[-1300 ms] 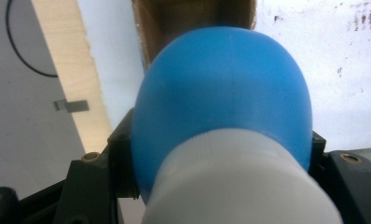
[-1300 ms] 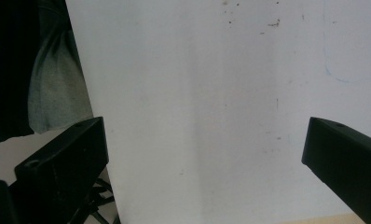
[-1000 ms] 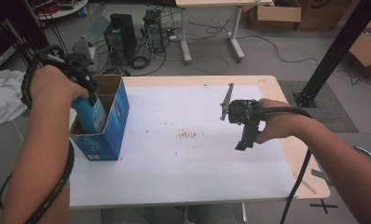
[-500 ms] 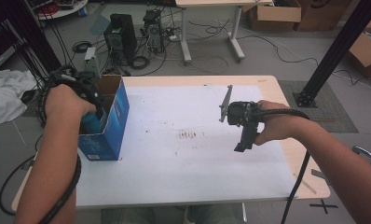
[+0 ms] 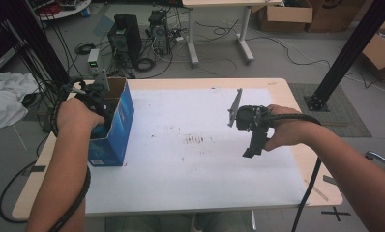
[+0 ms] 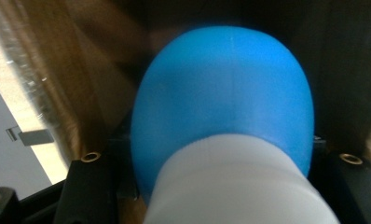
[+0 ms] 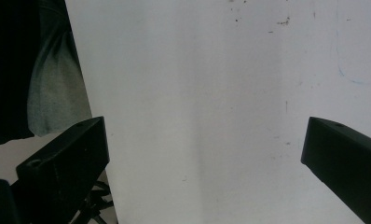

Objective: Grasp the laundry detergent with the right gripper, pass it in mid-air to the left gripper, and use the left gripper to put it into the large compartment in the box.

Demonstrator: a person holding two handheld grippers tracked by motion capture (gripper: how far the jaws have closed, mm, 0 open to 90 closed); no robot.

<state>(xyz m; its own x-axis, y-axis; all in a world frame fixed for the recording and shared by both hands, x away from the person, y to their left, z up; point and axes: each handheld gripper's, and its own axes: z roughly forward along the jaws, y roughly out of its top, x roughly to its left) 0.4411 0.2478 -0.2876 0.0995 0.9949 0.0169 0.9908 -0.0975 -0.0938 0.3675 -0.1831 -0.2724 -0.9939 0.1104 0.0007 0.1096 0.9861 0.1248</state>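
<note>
Handling of the blue-and-white object (image 6: 221,121) calls for care: you hold it pinched in the left gripper (image 5: 97,99), inside the open blue cardboard box (image 5: 114,128) at the table's left edge. Its rounded blue end looks smooth and probably slippery, and it appears light and rigid, though whether it is hollow cannot be told. Grip it on the white band, where the sides run straighter, rather than on the dome. The box walls stand close on both sides, so clearance is tight. Your right gripper (image 5: 252,140) hangs spread and empty above the white table cover (image 5: 190,169), which is flat and lightly stained. Cables, computer cases and cartons crowd the floor beyond.
</note>
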